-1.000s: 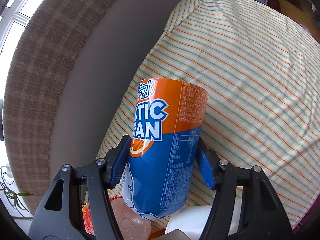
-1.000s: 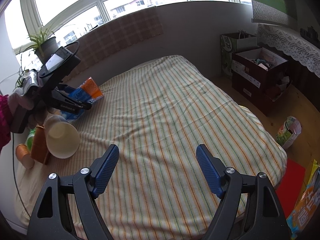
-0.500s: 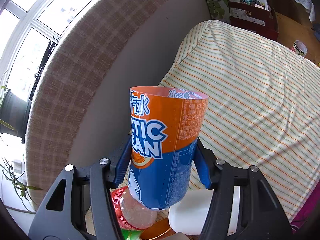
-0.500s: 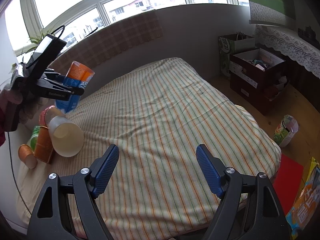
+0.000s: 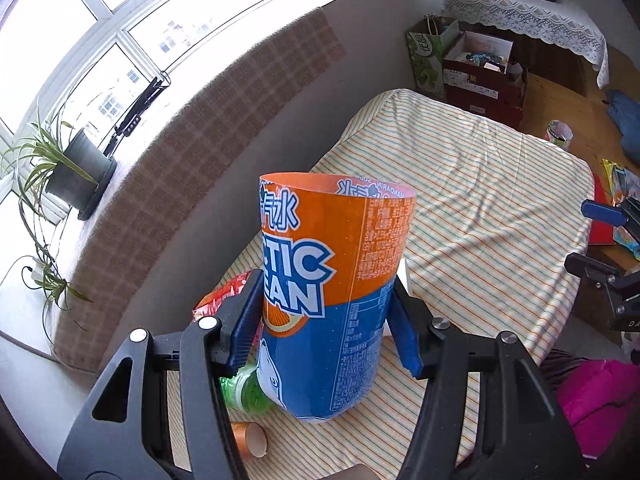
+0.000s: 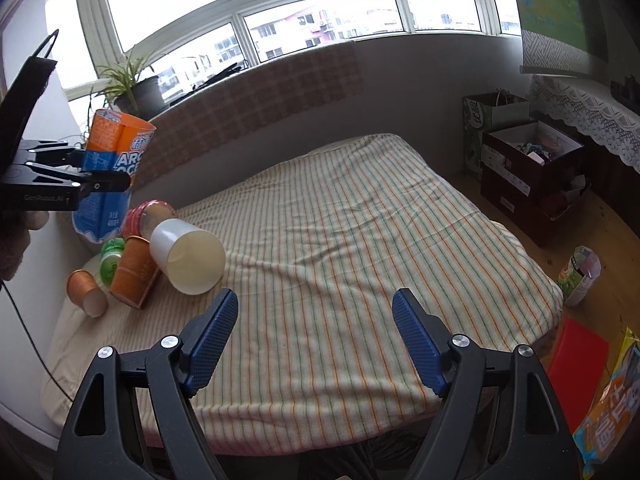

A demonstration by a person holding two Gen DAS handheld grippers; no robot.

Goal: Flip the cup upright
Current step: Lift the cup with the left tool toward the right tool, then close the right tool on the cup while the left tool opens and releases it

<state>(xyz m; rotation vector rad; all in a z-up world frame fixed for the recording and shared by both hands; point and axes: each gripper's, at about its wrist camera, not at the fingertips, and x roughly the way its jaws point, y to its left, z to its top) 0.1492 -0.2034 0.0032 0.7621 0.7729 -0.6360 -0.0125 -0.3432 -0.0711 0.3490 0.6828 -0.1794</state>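
Note:
My left gripper is shut on an orange and blue cup made from a cut drink bottle. It holds the cup in the air, nearly upright, open end up, above the left end of the striped bed. The cup also shows in the right wrist view, at the far left, above a pile of cups. My right gripper is open and empty over the near edge of the bed.
A white cup lies on its side on the bed, with an orange cup, a small orange cup, a green bottle and a red-labelled cup beside it. Boxes and a potted plant stand around the bed.
My left gripper has lifted the orange and blue cup higher and turned it more upright. The right gripper has barely moved.

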